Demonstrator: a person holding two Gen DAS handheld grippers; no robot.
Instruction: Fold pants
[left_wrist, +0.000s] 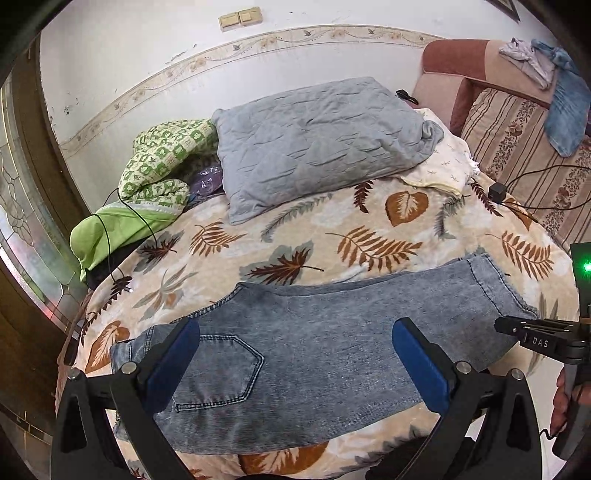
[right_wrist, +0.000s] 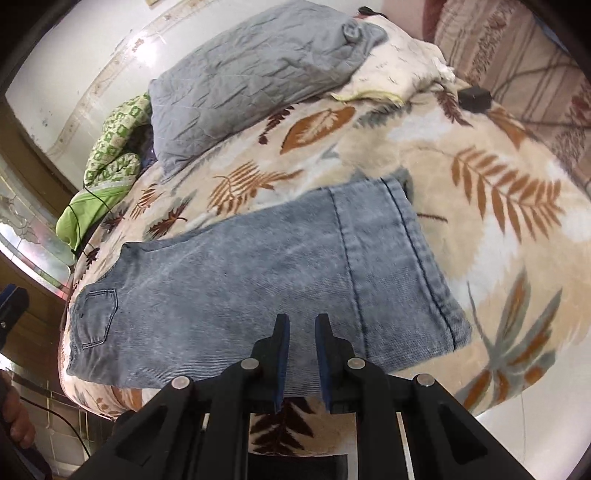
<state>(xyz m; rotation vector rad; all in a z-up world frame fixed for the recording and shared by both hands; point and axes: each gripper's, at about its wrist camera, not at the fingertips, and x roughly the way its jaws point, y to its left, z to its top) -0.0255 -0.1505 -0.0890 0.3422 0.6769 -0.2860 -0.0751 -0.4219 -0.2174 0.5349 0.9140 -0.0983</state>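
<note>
Jeans (left_wrist: 314, 343) lie flat on leaf-print blanket (left_wrist: 258, 240); left hand-held gripper (left_wrist: 295, 365) wide, right hand-held gripper (right_wrist: 302, 354) narrow, empty

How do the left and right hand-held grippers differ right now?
The left hand-held gripper has its fingers spread wide; the right hand-held gripper shows only a narrow gap. The left sits near the jeans' back pocket, the right toward the leg end. Both are empty above the jeans.
</note>
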